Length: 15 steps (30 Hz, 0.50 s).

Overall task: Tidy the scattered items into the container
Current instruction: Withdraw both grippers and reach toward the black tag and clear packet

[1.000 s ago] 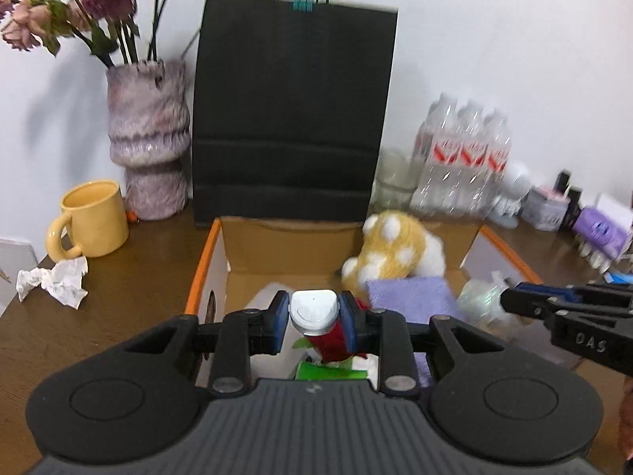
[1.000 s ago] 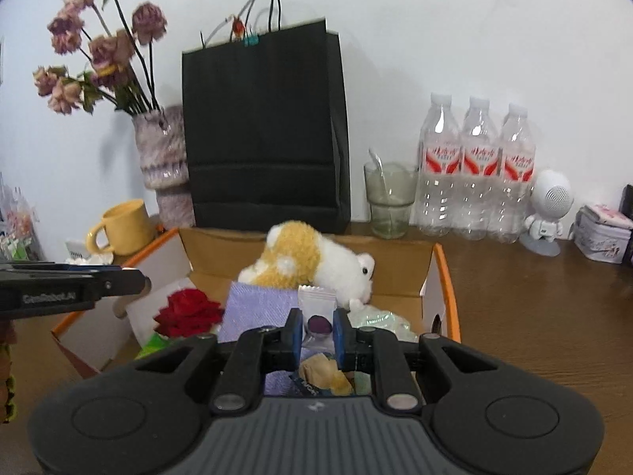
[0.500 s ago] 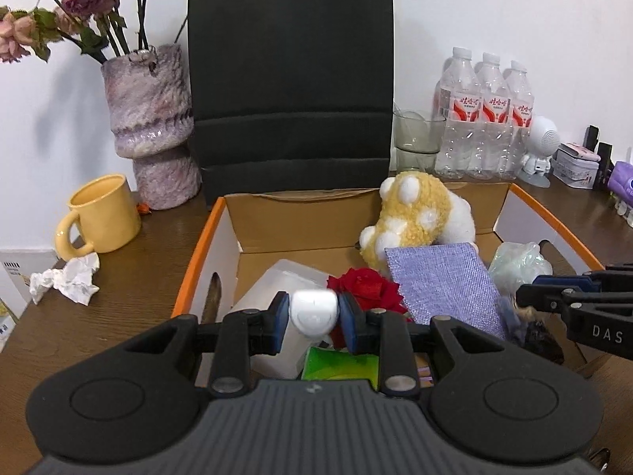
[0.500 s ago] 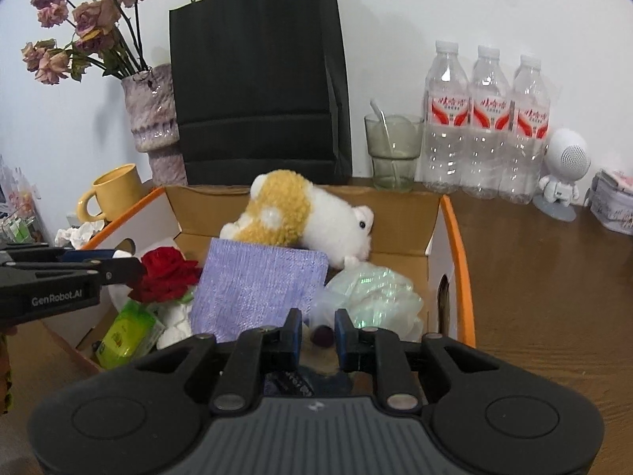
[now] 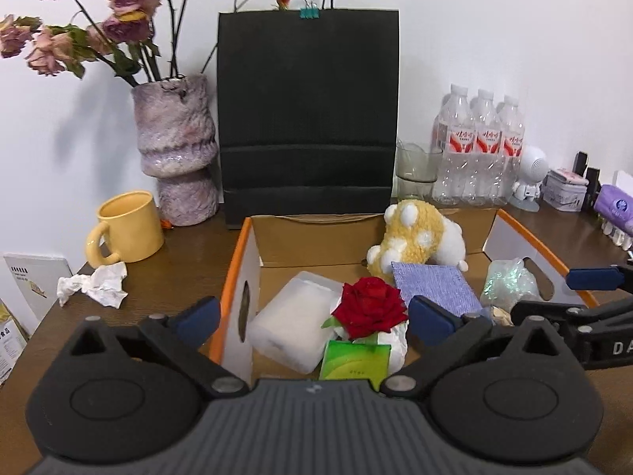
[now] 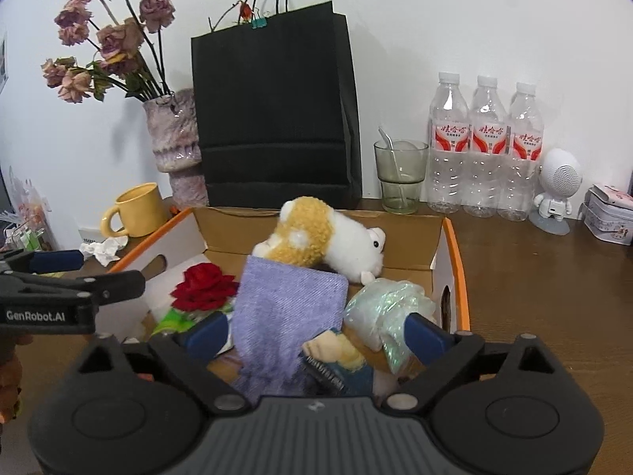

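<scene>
An orange-rimmed cardboard box holds a yellow-and-white plush toy, a red rose, a purple cloth, a translucent white case, a green packet and an iridescent wrapper. My left gripper is open and empty over the box's front left. My right gripper is open and empty over the box's front right, above a small snack packet.
Behind the box stand a black paper bag, a vase of dried flowers, a yellow mug, a glass and three water bottles. Crumpled tissue lies left of the box. A small white robot figure stands right.
Both grippers have opened. The left let go of the small white object it held and the right let go of its snack packet. Both pulled back slightly from the box.
</scene>
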{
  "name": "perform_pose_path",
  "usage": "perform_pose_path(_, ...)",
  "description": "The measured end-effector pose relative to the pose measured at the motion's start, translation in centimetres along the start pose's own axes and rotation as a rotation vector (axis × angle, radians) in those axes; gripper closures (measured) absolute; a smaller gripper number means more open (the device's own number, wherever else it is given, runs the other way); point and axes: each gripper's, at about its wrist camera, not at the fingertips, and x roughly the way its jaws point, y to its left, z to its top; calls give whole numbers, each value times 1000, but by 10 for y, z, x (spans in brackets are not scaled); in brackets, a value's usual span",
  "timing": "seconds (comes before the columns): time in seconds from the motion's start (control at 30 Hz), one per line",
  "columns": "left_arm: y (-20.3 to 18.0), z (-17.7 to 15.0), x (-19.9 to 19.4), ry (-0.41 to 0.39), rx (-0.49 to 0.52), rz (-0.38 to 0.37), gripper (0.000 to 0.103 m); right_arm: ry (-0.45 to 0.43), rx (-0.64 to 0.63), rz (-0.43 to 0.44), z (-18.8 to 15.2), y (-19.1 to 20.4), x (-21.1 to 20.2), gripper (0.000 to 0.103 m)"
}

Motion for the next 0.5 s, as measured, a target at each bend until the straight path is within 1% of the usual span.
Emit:
perform_pose_path(0.27, 14, -9, -36, -21, -25, -13, 0, -51, -14, -3, -7, 17, -48, 0)
perform_pose_path(0.5, 23, -21, -66, -55, -42, -17, 0, -84, -6, -13, -25, 24, -82, 0)
